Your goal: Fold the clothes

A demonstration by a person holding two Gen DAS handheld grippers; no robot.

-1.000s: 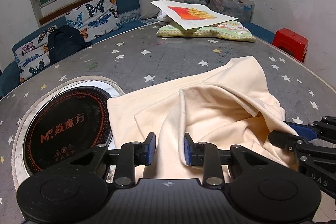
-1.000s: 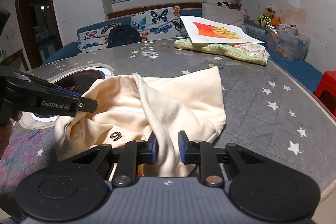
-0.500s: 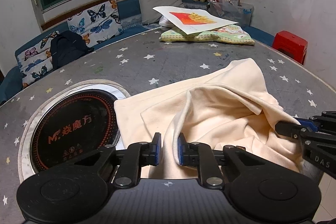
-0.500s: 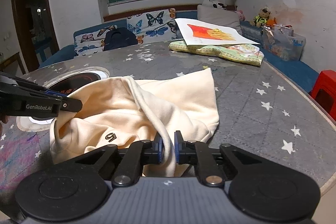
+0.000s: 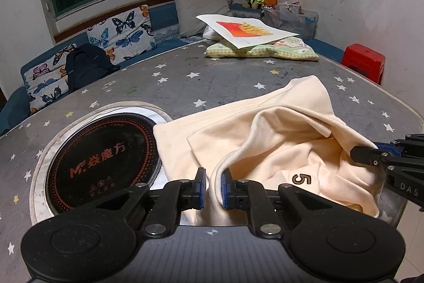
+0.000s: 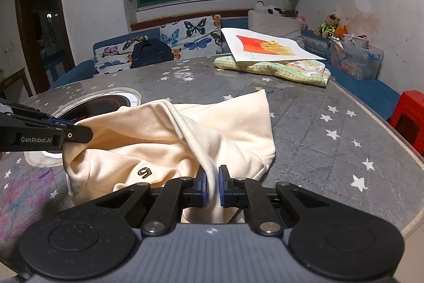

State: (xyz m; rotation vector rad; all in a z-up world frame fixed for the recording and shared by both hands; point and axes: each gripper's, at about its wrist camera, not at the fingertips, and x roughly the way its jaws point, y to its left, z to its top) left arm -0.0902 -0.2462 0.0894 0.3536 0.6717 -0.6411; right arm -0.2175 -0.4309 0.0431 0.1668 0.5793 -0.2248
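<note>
A cream garment [image 5: 278,139] with a dark "5" mark lies bunched on the grey star-patterned table [image 5: 185,81], near its front edge. My left gripper [image 5: 213,187] is shut on a hemmed edge of the garment at its left side. My right gripper [image 6: 211,188] is shut on another hemmed edge of the cream garment [image 6: 164,139] at its right side. Each gripper shows in the other's view: the right one [image 5: 365,154] at the far right, the left one [image 6: 79,133] at the far left, both pinching cloth.
A round black induction cooktop [image 5: 100,161] is set into the table left of the garment. A folded patterned cloth with a drawing sheet [image 5: 254,36] on it lies at the table's far side. A red stool [image 5: 363,65] stands right of the table. A sofa with cushions runs behind.
Both grippers have closed from open onto the garment's hemmed edges. The cloth has been drawn slightly toward the table's front edge, and the "5" mark now shows in the left view.
</note>
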